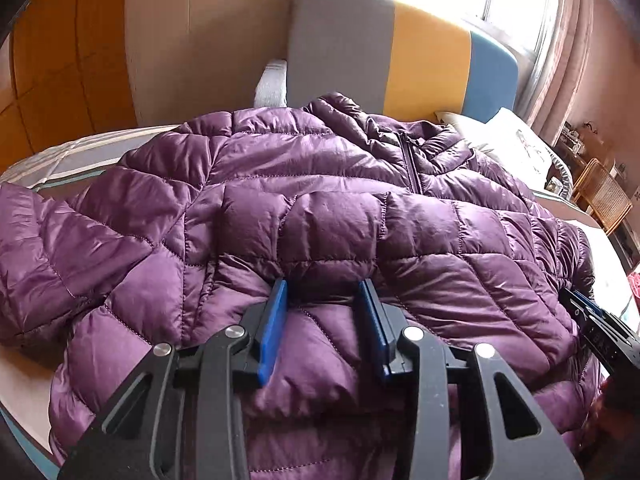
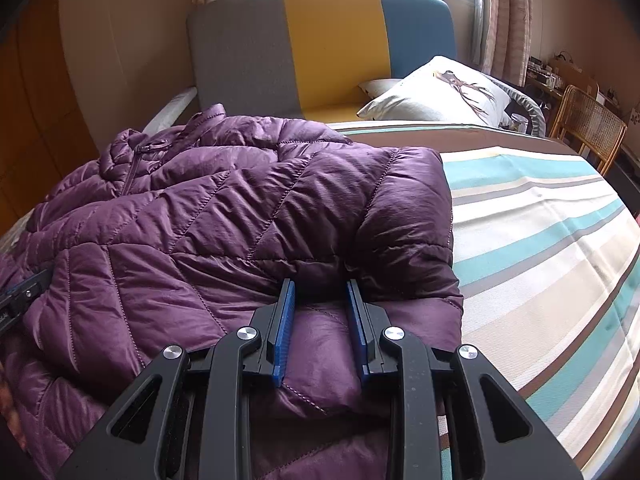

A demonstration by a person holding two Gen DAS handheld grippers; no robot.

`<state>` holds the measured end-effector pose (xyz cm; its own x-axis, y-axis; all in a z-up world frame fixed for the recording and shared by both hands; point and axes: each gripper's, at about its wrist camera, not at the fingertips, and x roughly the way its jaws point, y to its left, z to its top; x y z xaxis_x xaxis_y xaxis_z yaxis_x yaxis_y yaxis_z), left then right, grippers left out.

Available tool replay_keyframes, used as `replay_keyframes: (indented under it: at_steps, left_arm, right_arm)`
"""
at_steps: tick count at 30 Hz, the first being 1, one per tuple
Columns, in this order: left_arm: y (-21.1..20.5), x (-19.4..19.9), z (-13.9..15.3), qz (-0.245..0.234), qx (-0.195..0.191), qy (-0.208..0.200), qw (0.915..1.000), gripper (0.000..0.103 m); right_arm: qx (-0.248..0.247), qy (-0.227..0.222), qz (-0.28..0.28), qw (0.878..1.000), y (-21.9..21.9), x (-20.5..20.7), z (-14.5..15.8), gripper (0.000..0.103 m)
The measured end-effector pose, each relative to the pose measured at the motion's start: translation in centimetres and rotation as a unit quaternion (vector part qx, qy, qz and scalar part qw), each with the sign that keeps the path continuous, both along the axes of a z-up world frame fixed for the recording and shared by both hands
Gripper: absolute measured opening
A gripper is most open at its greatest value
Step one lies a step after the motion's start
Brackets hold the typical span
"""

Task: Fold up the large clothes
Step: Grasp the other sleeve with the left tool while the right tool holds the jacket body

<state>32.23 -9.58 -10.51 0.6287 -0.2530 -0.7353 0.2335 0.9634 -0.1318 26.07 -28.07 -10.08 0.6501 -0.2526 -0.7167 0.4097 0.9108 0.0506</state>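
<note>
A purple quilted puffer jacket (image 1: 280, 200) lies on the bed, zipper and collar toward the headboard; it also shows in the right wrist view (image 2: 200, 220). My left gripper (image 1: 326, 292) has its blue pads (image 1: 276, 320) spread, with a puffed fold of the jacket's lower edge between them. My right gripper (image 2: 320, 292) stands the same way at the jacket's right lower part, pads (image 2: 284, 320) apart around a thick fold. Each gripper's body shows at the edge of the other's view.
The bed has a striped cover (image 2: 540, 240) in white, teal and brown to the right of the jacket. A grey, yellow and blue headboard (image 2: 320, 48) stands behind, with a pillow (image 2: 440, 96) by it. A rattan chair (image 2: 588, 128) stands at far right.
</note>
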Motion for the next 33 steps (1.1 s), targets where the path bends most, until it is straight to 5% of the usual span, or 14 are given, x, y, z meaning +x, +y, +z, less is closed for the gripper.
replay_keyframes:
  at_steps: [6,12,16,21,28,33]
  left_arm:
    - [0.5,-0.4,0.0,0.001,-0.013,0.0,0.9999,0.038]
    - [0.1,-0.5,0.1,-0.002,-0.004,-0.001,1.0,0.039]
    - [-0.3,-0.5,0.1,-0.015,-0.006,-0.001,0.9999,0.051]
    - [-0.4,-1.6,1.3,-0.025,0.006,-0.011,0.9996,0.084]
    - [7.0,-3.4,3.8,0.072,-0.021,-0.035,0.9966,0.092]
    - [14.5,-3.8,3.7,0.159,-0.029,-0.027,0.9864,0.093]
  right_arm:
    - [0.003,-0.042,0.027,0.999,1.6,-2.3,2.7,0.026]
    - [0.02,-0.001,0.041,0.999,2.0,-1.1,0.5,0.026]
    - [0.025,0.005,0.04,0.999,1.6,-0.7,0.0,0.026]
    - [0.012,0.008,0.039,0.999,2.1,-0.6,-0.2,0.026]
    - [0.016,0.005,0.038,0.999,1.9,-0.8,-0.2,0.026]
    - [0.017,0.005,0.038,0.999,1.9,-0.7,-0.2,0.026]
